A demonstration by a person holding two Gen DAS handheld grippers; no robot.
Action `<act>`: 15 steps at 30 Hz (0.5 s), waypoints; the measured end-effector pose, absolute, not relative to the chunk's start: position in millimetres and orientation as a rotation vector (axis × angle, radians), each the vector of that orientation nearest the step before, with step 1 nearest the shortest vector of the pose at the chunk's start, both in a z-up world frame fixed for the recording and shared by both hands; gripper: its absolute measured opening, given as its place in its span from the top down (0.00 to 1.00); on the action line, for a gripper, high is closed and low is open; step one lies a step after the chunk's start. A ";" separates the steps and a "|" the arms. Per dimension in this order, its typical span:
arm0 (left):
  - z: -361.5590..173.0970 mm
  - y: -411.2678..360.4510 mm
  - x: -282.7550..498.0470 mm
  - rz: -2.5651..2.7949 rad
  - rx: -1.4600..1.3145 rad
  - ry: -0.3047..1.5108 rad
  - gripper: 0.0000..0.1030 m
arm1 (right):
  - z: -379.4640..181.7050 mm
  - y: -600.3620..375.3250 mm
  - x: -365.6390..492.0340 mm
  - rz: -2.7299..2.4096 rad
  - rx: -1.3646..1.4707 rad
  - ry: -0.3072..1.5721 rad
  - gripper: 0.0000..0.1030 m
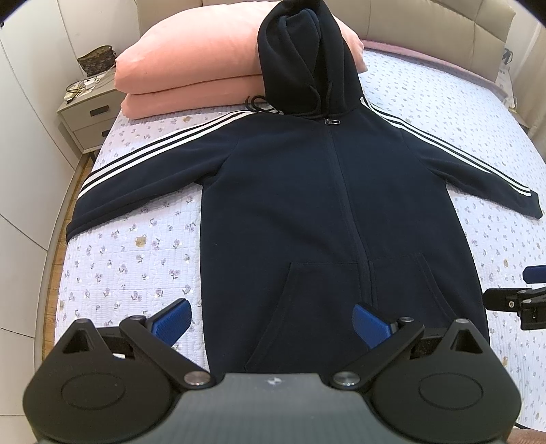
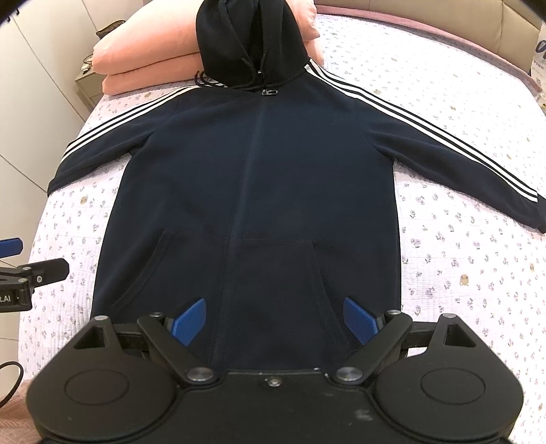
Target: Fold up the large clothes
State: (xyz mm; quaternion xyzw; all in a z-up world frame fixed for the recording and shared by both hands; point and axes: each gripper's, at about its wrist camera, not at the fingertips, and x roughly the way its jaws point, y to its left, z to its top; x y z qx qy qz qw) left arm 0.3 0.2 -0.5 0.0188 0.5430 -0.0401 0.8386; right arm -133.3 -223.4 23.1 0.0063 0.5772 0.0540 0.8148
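A dark navy zip hoodie (image 1: 307, 205) with white sleeve stripes lies flat, front up, on the bed, sleeves spread out to both sides; it also shows in the right wrist view (image 2: 266, 177). Its hood (image 1: 300, 54) rests against the pink pillows. My left gripper (image 1: 269, 319) is open and empty, hovering above the hem near the hoodie's left edge. My right gripper (image 2: 274, 319) is open and empty above the hem over the front pocket. Each gripper shows at the edge of the other's view.
Two stacked pink pillows (image 1: 191, 68) lie at the head of the bed. The floral quilt (image 1: 136, 246) covers the bed. A nightstand (image 1: 88, 109) with a basket stands at the far left. A padded headboard (image 1: 443, 24) runs behind.
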 end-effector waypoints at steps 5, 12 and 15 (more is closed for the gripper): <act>0.2 1.0 1.2 -0.084 0.036 1.150 0.01 | 24.6 -221.4 -135.6 0.119 0.009 1.228 0.00; -1.6 2.3 3.2 -0.087 0.028 1.157 0.01 | 26.5 -219.0 -136.3 0.124 0.003 1.218 0.00; -3.8 3.7 5.1 -0.089 0.020 1.164 0.01 | 26.1 -218.2 -136.0 0.127 0.012 1.223 0.00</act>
